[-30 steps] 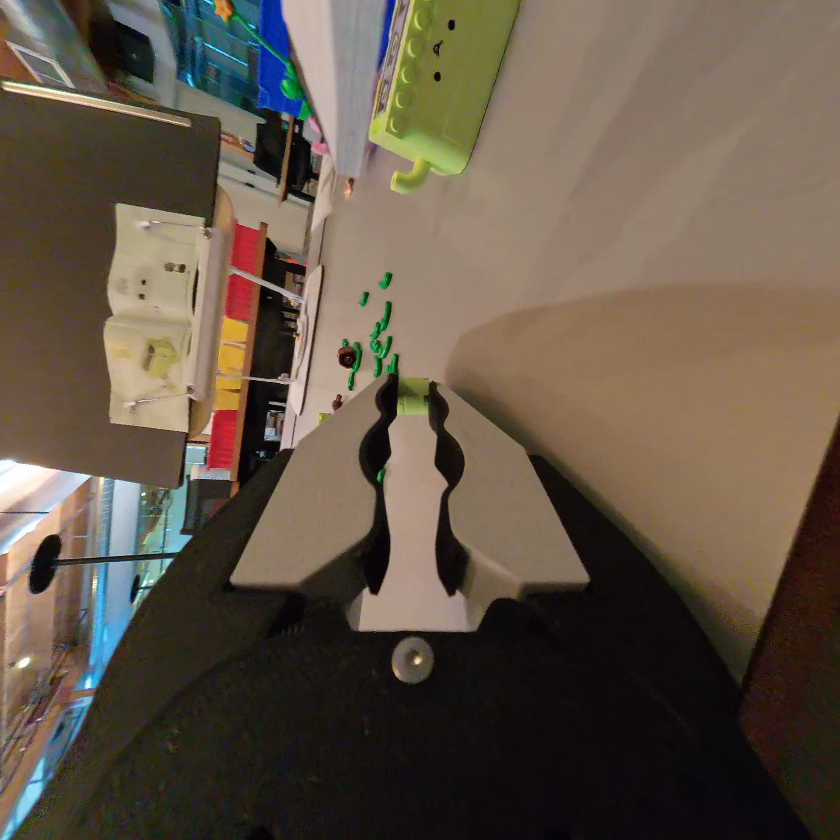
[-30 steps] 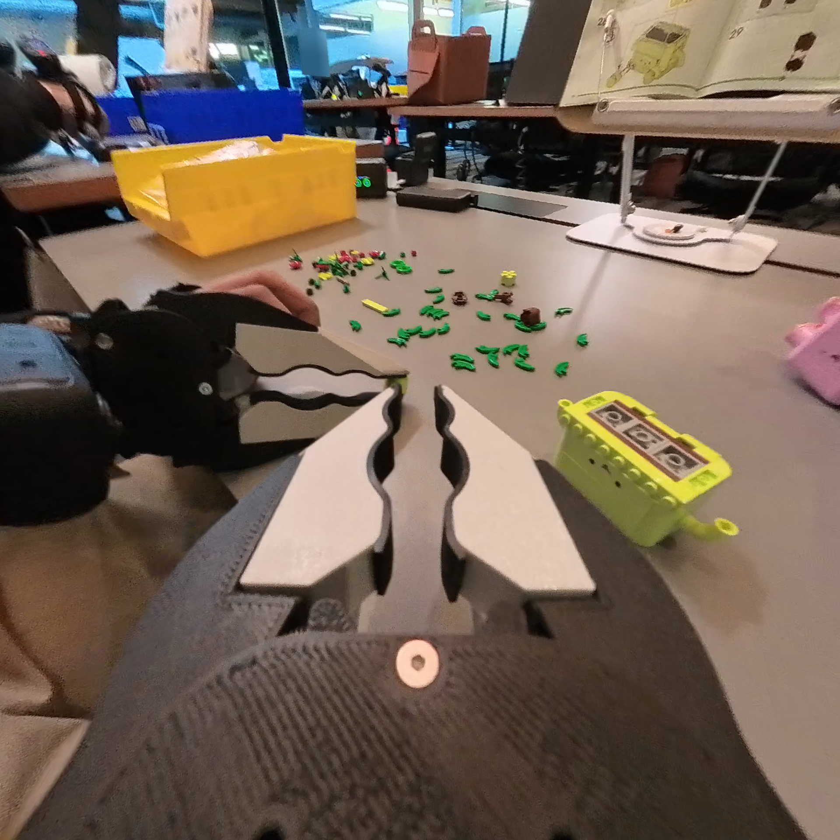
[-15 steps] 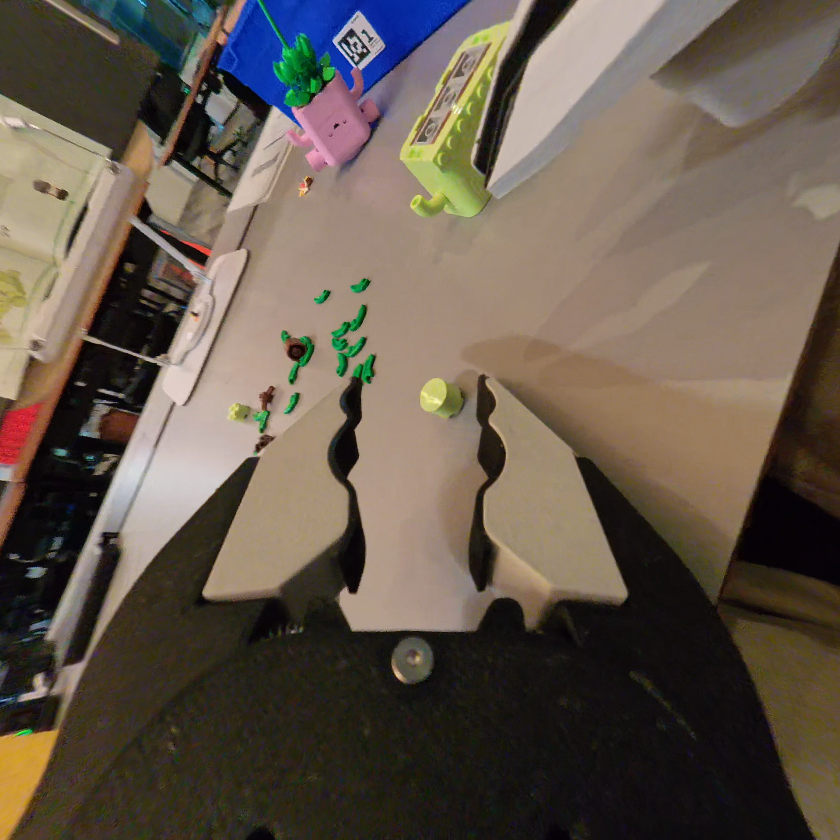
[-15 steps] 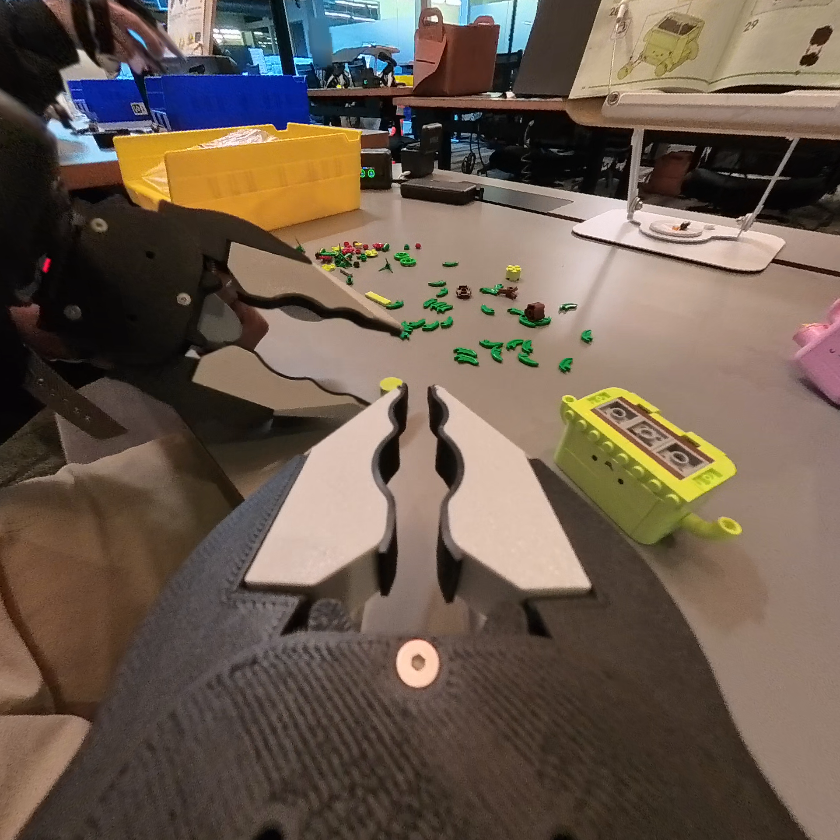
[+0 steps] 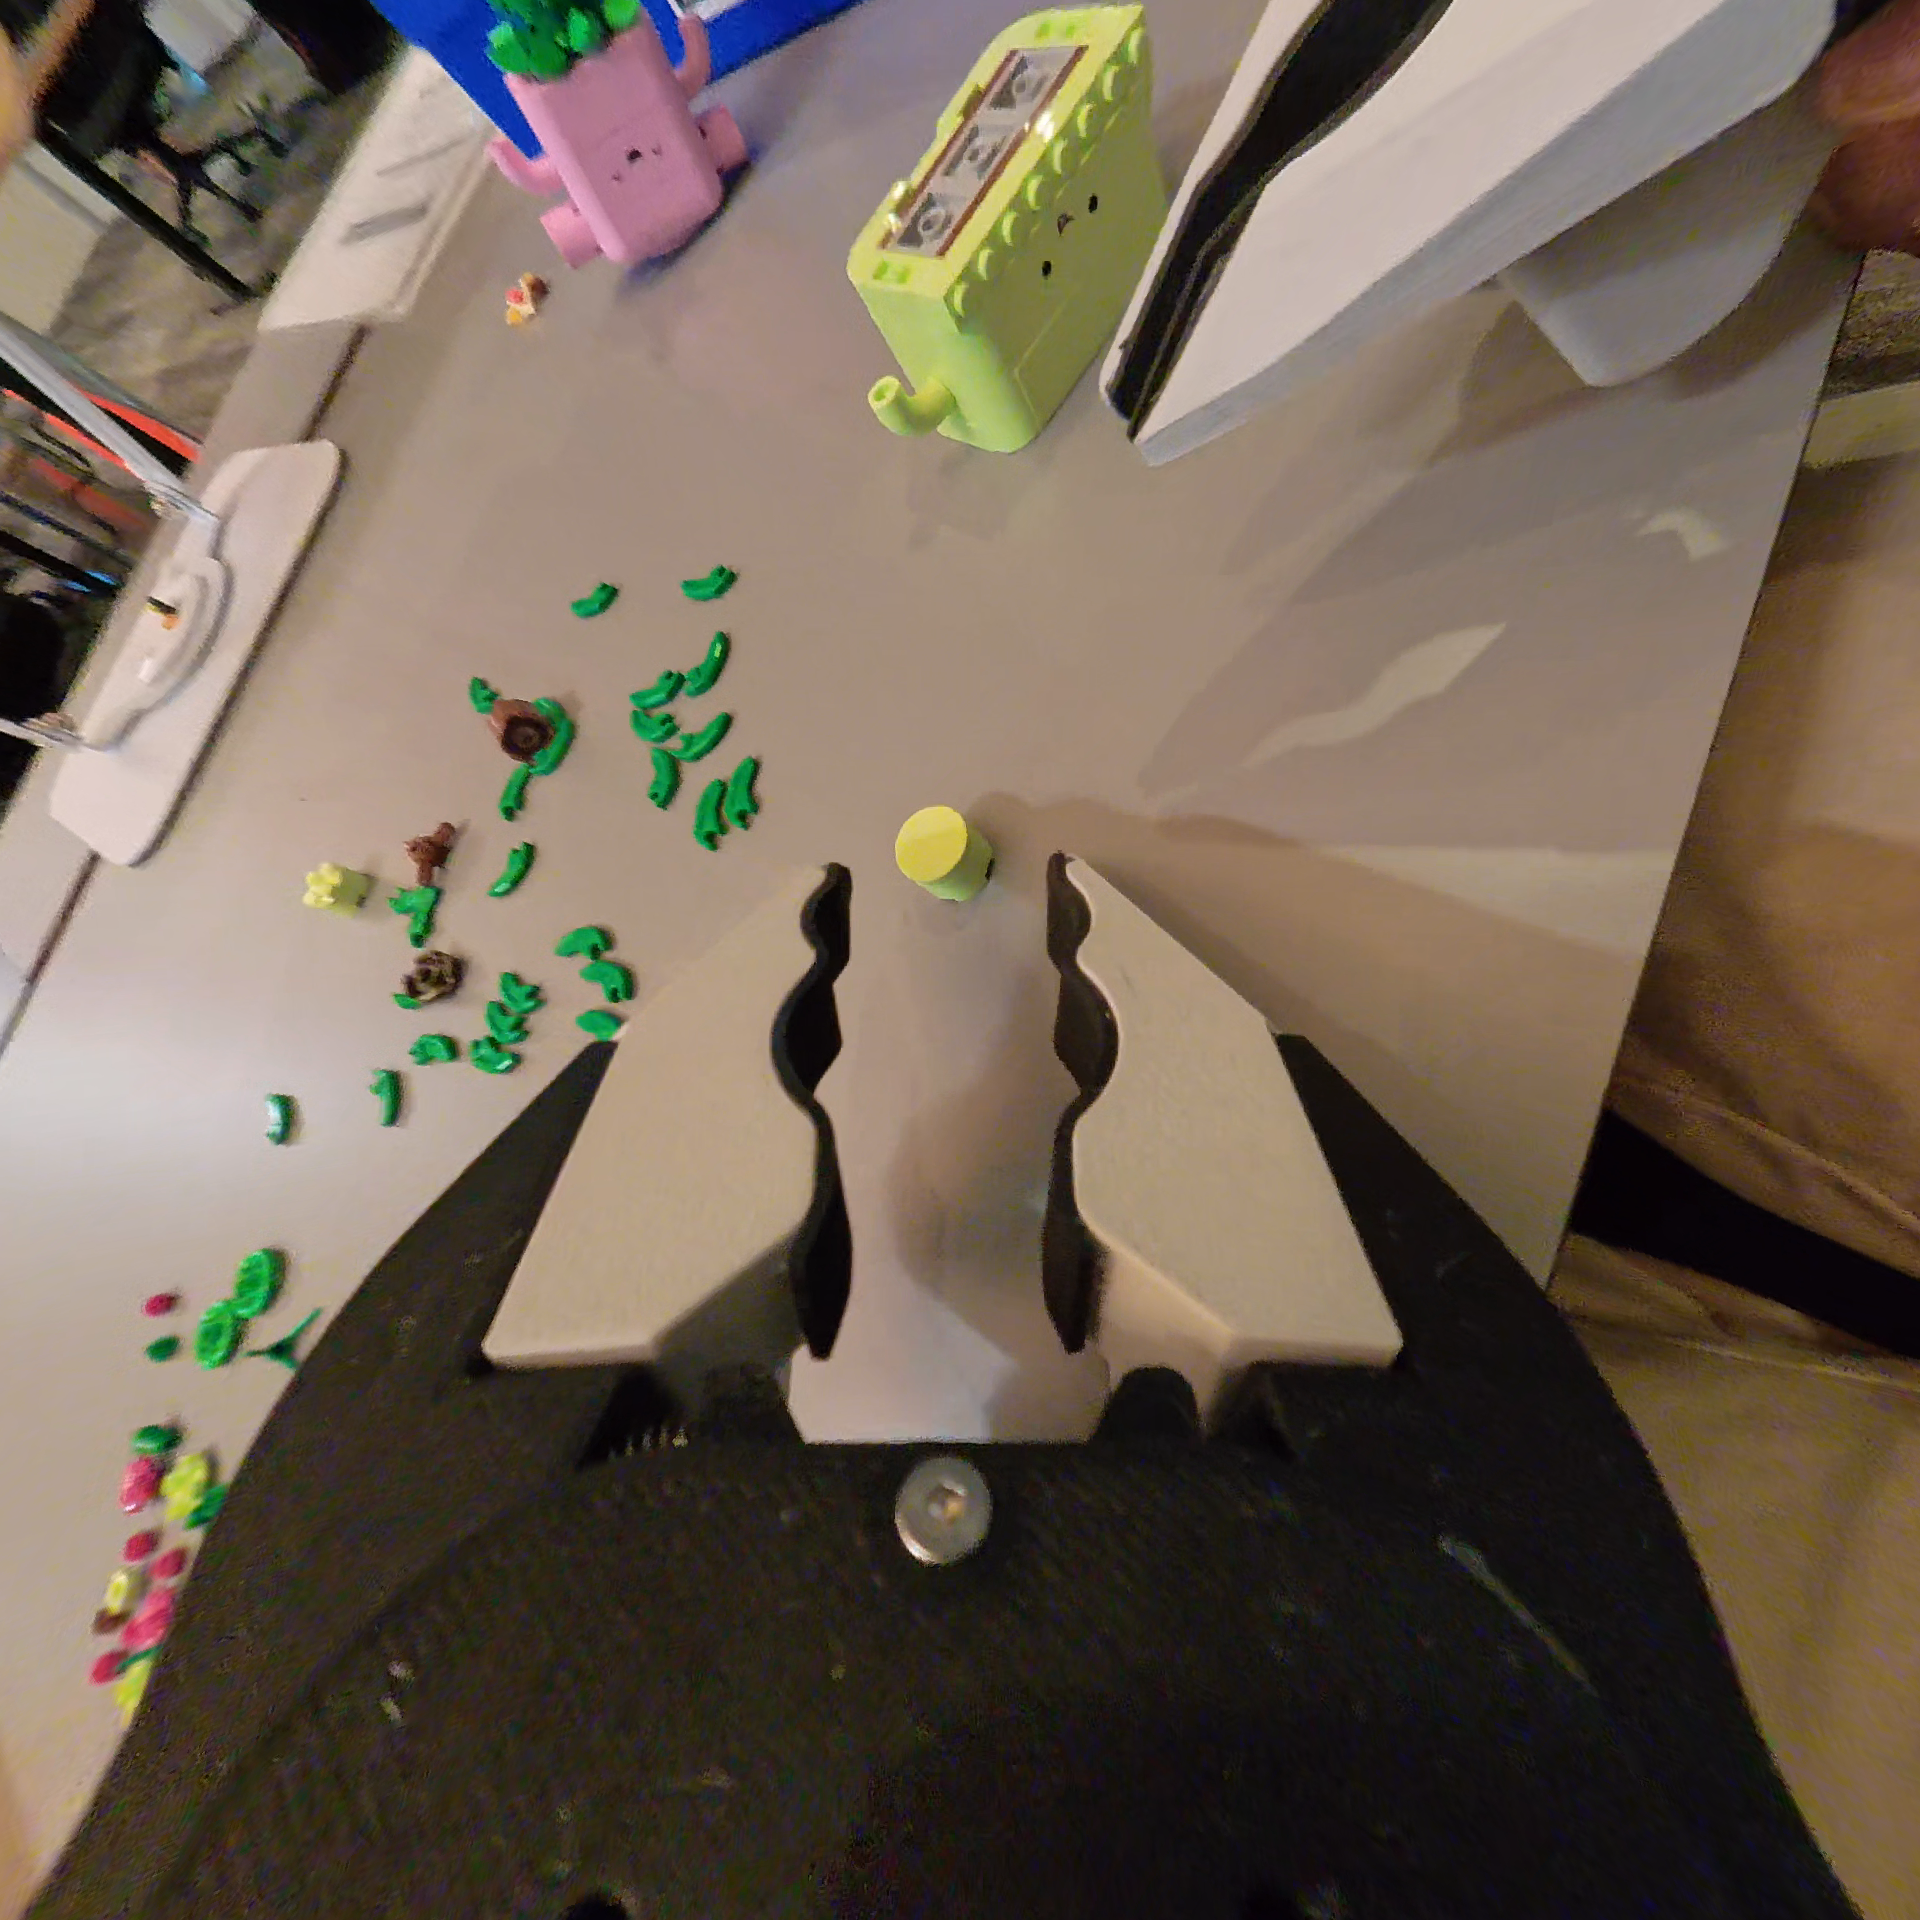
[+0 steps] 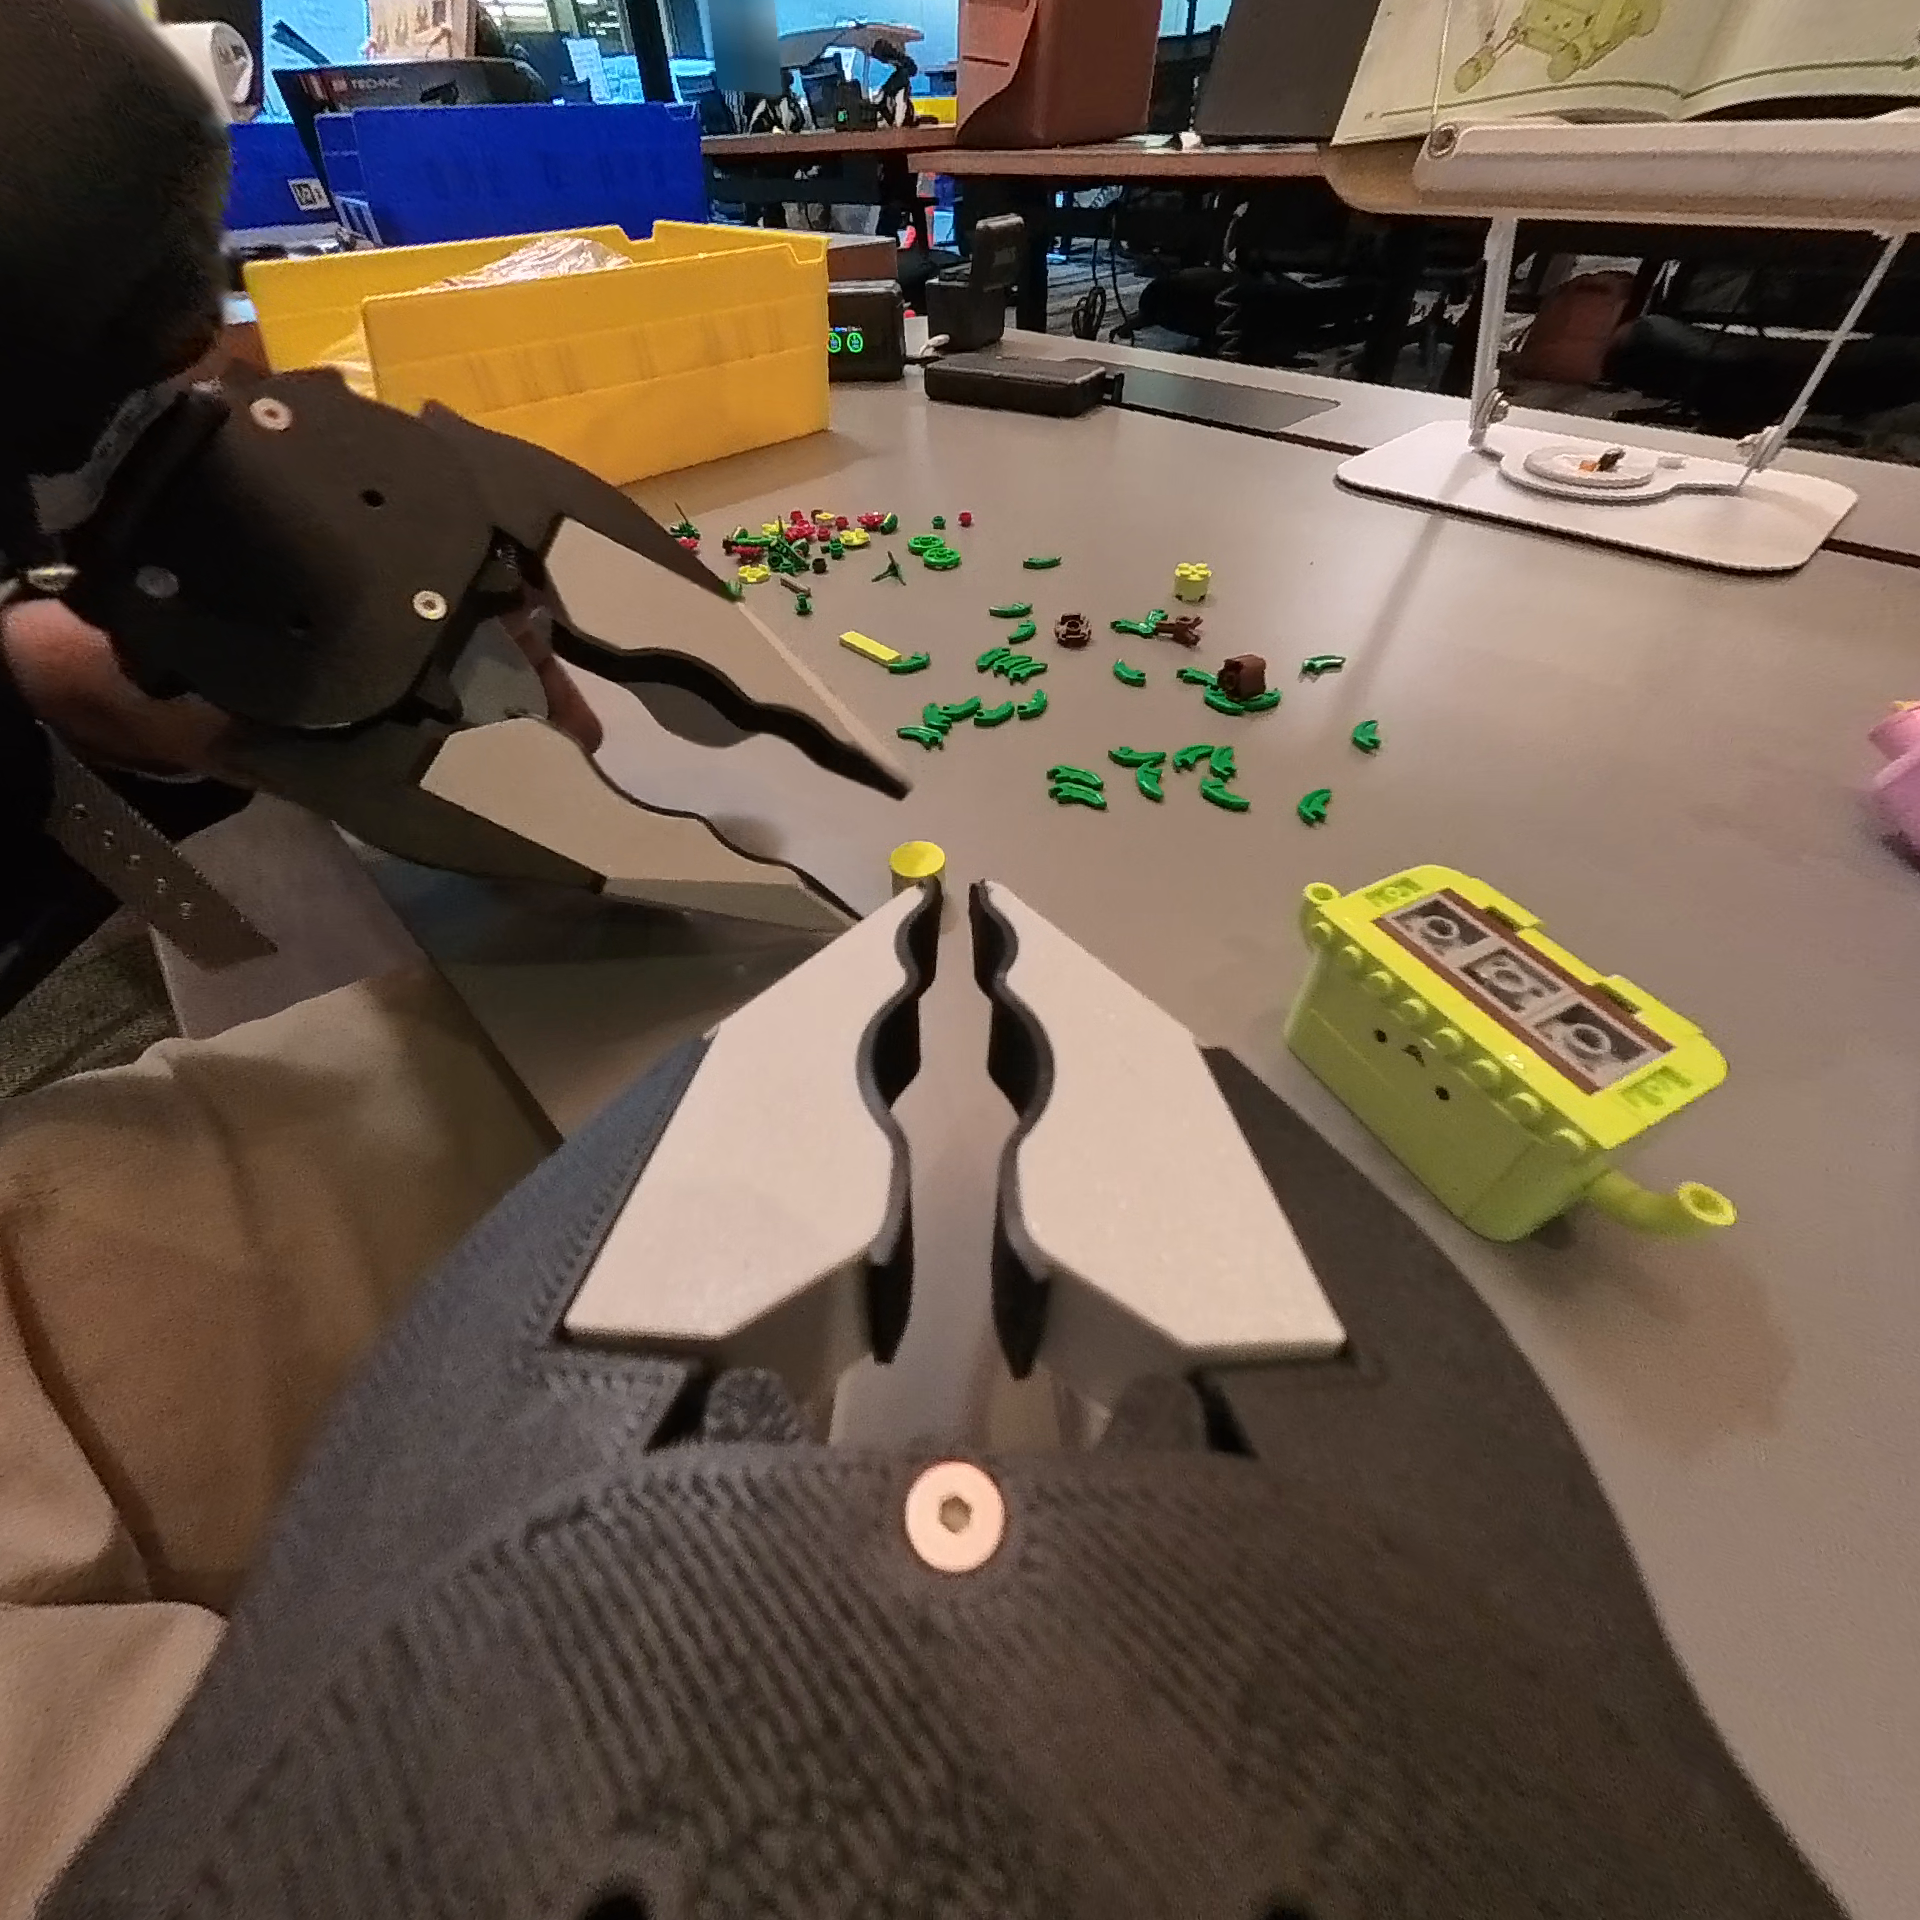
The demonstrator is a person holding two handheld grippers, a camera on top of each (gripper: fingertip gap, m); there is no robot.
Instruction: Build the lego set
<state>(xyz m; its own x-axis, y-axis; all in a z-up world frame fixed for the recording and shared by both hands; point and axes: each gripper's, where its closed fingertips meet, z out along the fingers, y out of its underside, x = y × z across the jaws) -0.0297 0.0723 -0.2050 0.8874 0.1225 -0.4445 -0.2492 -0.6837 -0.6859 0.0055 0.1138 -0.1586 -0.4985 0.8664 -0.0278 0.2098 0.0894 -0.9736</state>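
Left wrist view: lime cylinder piece standing upright.

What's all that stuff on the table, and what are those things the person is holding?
Round peg: one, lime, standing free on the table just ahead of both tools.
Boxy model: one, lime with a brown and grey top, right of the peg.
Cactus-like model: one, pink with green top, far side.
Leaf pieces: many, green, scattered mid-table.
Flower bits: a small pile, red, yellow and green, near the bin.
Bin: one, yellow, far left.
Book stand: one, white, holding an open booklet, far right.
Table: one, grey.
Left tool: black with grey fingers, open.
Right tool: nearly closed, holding nothing.
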